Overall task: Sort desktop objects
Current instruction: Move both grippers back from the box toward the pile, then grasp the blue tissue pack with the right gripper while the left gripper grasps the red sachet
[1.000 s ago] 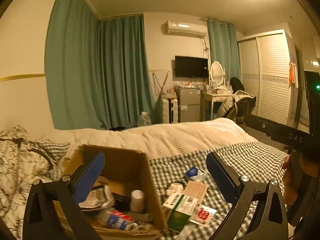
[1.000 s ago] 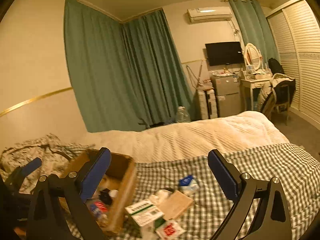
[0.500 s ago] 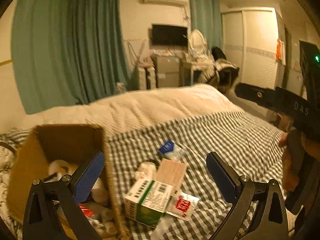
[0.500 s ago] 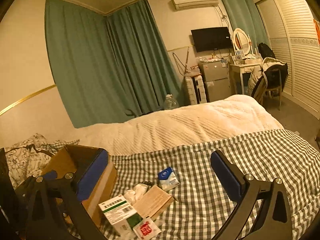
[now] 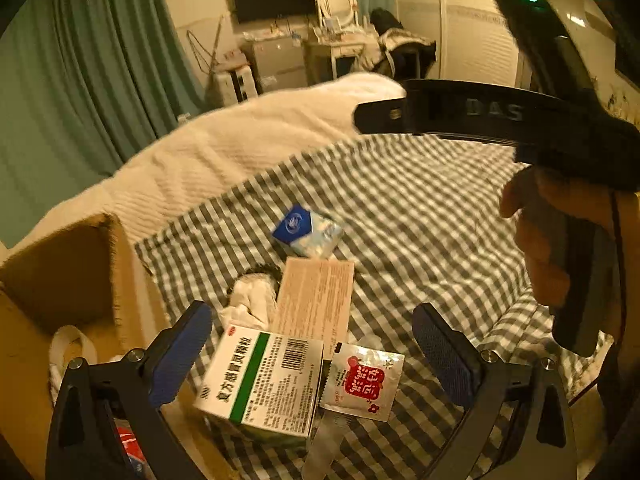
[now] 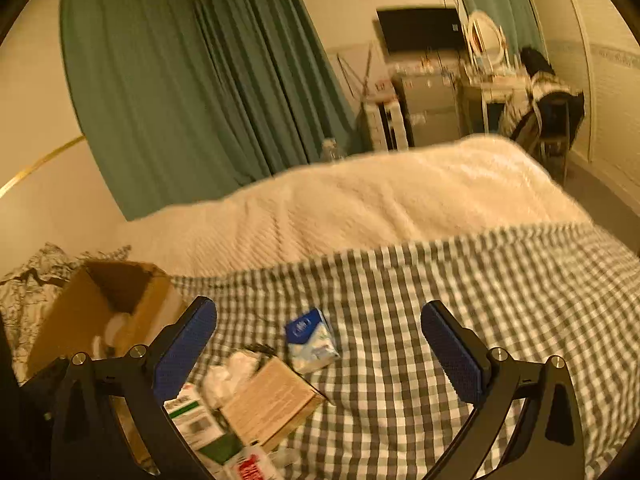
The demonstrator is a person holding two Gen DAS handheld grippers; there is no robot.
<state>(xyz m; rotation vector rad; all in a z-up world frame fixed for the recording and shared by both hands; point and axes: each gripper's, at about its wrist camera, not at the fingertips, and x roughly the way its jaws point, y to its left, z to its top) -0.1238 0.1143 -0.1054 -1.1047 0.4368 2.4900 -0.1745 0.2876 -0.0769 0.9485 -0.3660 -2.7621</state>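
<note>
A small pile lies on the checked bedspread: a white-and-green medicine box, a red-and-white sachet, a tan flat box, crumpled white tissue and a blue-and-white tissue pack. My left gripper is open, low over the medicine box and sachet. My right gripper is open above the blue tissue pack, with the tan box and medicine box below left. Its body and a hand show in the left wrist view.
An open cardboard box holding several items stands at the left of the pile, also visible in the right wrist view as the cardboard box. A cream blanket covers the far half of the bed. Green curtains, a TV and a dressing table stand behind.
Both grippers have dropped and tilted down toward the pile, which now looks larger and closer. The left one has shifted right, from over the cardboard box to over the medicine box. Both stay open.
</note>
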